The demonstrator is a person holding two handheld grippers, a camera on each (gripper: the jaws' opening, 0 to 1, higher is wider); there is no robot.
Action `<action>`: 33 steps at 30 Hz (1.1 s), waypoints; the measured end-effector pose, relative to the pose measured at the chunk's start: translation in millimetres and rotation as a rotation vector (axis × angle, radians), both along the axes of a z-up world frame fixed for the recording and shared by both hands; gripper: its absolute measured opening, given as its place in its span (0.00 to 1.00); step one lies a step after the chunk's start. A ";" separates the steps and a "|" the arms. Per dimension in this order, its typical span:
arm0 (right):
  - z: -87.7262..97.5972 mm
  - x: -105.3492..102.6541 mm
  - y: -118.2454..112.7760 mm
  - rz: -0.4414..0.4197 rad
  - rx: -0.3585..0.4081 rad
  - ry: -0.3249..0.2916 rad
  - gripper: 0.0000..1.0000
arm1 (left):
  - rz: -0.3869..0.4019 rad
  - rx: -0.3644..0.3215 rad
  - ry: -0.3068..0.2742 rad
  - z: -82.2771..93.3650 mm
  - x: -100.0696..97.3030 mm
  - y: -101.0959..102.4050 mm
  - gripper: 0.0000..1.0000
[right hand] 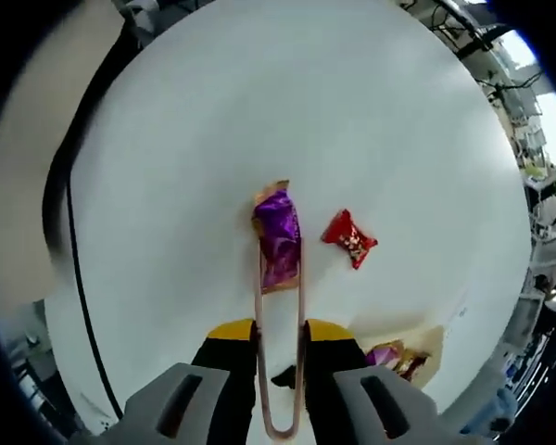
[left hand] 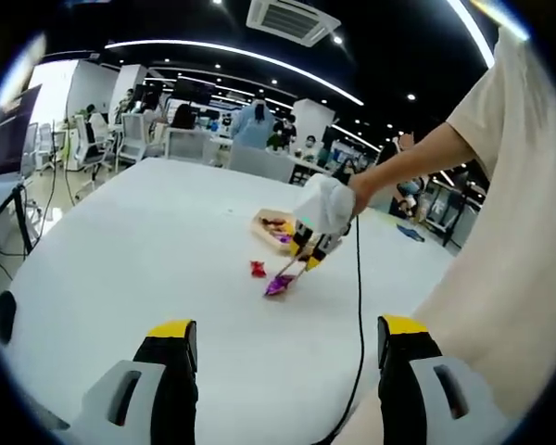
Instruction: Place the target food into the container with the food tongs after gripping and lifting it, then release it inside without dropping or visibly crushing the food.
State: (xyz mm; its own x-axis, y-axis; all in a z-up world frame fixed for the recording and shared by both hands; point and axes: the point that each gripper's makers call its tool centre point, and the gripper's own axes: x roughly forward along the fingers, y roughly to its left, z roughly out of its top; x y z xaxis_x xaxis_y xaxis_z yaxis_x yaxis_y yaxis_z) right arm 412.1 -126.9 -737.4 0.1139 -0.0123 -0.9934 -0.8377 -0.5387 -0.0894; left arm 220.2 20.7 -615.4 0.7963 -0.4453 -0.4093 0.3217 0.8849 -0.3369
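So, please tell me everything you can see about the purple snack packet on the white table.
The purple snack packet is a small, shiny foil-like wrapper with gold or orange crimped ends. It lies flat on the white table, lengthwise between the two thin arms of the metal tongs, which the right hand-held gripper is squeezing. The tongs' tips sit at its sides and appear to touch it. A red candy lies close beside it, apart. In the left gripper view the packet seems not lifted yet.

No readable text; the red packet's [right hand: 349,238] print seems blurred.
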 end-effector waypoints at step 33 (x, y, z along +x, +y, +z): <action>-13.5 -12.8 -0.9 -0.243 0.085 0.105 0.14 | 0.003 0.001 0.013 -2.5 0.7 1.8 0.79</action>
State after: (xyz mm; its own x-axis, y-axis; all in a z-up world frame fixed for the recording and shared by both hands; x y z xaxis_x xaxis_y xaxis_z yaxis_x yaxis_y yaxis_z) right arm 399.3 -127.8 -751.0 0.0146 0.0571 -0.9983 -0.9486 -0.3149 -0.0319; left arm 220.9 22.5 -617.9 0.7920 -0.4427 -0.4204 0.3147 0.8861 -0.3403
